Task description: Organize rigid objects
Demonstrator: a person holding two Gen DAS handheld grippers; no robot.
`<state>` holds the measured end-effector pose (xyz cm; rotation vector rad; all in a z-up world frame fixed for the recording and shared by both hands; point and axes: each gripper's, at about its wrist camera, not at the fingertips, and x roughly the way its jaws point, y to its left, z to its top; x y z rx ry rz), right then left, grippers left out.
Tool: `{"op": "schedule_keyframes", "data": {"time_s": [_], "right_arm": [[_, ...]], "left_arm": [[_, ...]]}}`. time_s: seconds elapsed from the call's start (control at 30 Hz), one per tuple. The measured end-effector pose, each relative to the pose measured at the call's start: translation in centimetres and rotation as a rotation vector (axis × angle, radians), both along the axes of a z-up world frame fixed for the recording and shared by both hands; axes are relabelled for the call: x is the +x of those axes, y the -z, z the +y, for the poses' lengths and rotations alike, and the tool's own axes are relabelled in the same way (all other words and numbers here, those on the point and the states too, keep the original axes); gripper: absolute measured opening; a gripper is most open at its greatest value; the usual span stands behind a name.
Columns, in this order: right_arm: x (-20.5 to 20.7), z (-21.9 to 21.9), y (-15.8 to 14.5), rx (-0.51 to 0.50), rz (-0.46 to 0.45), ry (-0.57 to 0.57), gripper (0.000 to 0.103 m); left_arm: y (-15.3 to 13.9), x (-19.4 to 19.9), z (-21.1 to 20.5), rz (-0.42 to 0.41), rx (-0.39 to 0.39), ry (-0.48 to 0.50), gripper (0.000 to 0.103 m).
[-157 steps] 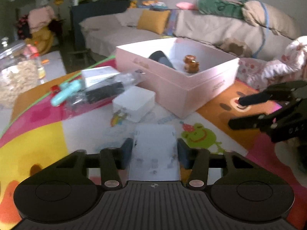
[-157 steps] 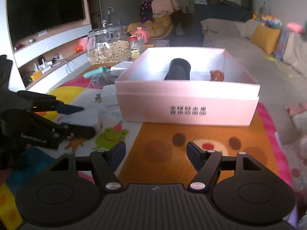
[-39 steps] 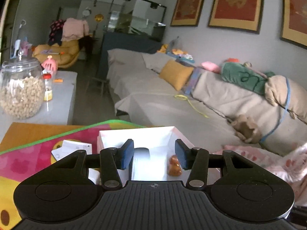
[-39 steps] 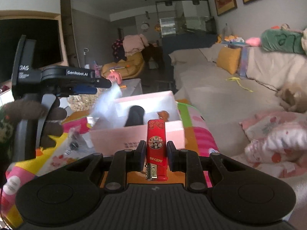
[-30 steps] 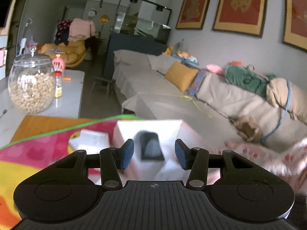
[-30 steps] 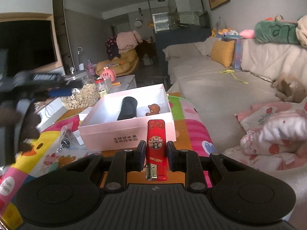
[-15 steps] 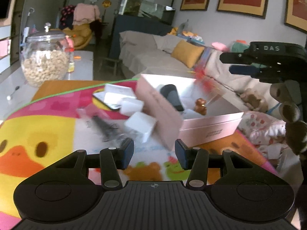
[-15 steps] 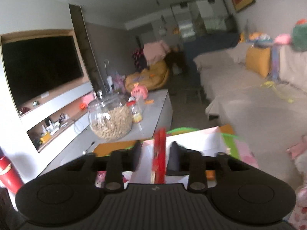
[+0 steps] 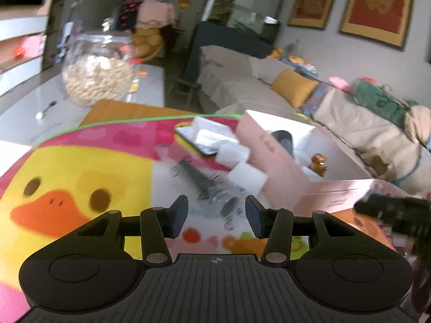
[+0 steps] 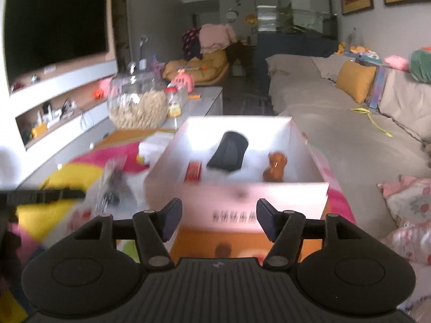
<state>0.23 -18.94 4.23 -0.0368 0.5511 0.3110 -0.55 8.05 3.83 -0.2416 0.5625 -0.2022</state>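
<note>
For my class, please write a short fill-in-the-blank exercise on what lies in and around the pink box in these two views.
1. The small red box lies inside the ____ box.
2. Right of the black object in that box stands a small ____ figurine.
3. Between the fingers of the right gripper there is ____.
4. The glass jar stands ____ the box.

Missing words: pink; brown; nothing; outside

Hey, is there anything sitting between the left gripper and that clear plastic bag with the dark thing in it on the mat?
Nothing visible does. The clear bag lies on the mat just ahead of the left gripper, whose open fingers frame its near end. The white boxes and pink box sit beyond it, to the right.
</note>
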Motion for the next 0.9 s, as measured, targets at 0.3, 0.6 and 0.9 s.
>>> {"op": "schedule_keyframes", "data": {"time_s": [0.3, 0.6, 0.9], "right_arm": [[-2.0, 0.1, 2.2, 0.011, 0.015, -0.046, 0.062], [-0.8, -0.9, 3.8, 0.059, 0.096, -0.025, 0.062], [-1.1, -0.5, 3.6, 0.035, 0.084, -0.028, 0.062]], "left_arm": [[-1.4, 4.7, -0.6, -0.005, -0.04, 0.048, 0.039], [-0.3, 7.6, -2.5, 0.018, 0.045, 0.119, 0.04], [1.1, 9.7, -1.1, 0.086, 0.011, 0.078, 0.04]]}}
